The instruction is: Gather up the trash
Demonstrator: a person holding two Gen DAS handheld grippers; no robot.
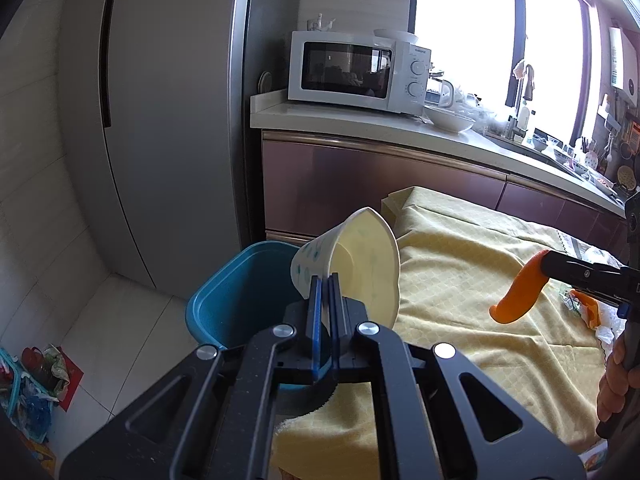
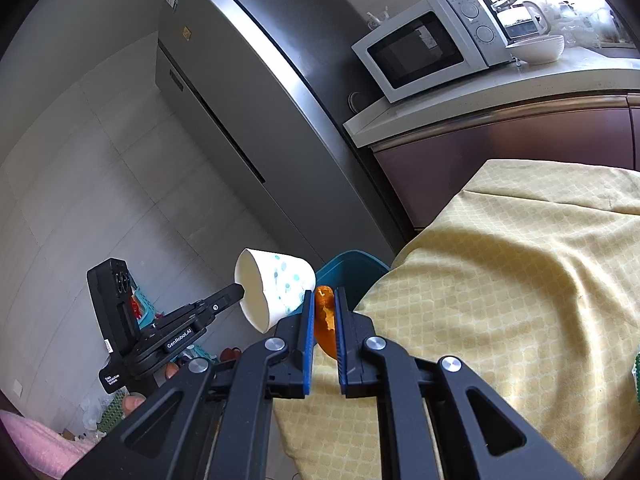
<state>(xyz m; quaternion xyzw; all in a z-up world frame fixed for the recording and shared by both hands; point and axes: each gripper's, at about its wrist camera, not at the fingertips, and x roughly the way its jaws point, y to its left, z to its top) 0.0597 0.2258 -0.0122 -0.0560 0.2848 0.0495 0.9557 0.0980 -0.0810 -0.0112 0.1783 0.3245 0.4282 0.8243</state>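
My left gripper [image 1: 326, 280] is shut on the rim of a white paper cup [image 1: 352, 260] with blue dots, held tilted above the blue bin [image 1: 236, 288] at the table's end. The cup [image 2: 276, 286] and the left gripper [image 2: 240, 292] also show in the right wrist view, left of the bin [image 2: 348, 268]. My right gripper [image 2: 322, 294] is shut on an orange peel [image 2: 324, 320] over the table edge. In the left wrist view the peel [image 1: 520, 292] hangs from the right gripper [image 1: 542, 265] above the yellow tablecloth [image 1: 460, 280].
More scraps [image 1: 592, 312] lie on the cloth at the right. A grey fridge [image 1: 168, 120] stands behind the bin. A counter [image 1: 360, 120] carries a white microwave [image 1: 356, 68] and a bowl [image 1: 450, 118]. Bags and clutter [image 1: 32, 384] lie on the floor at left.
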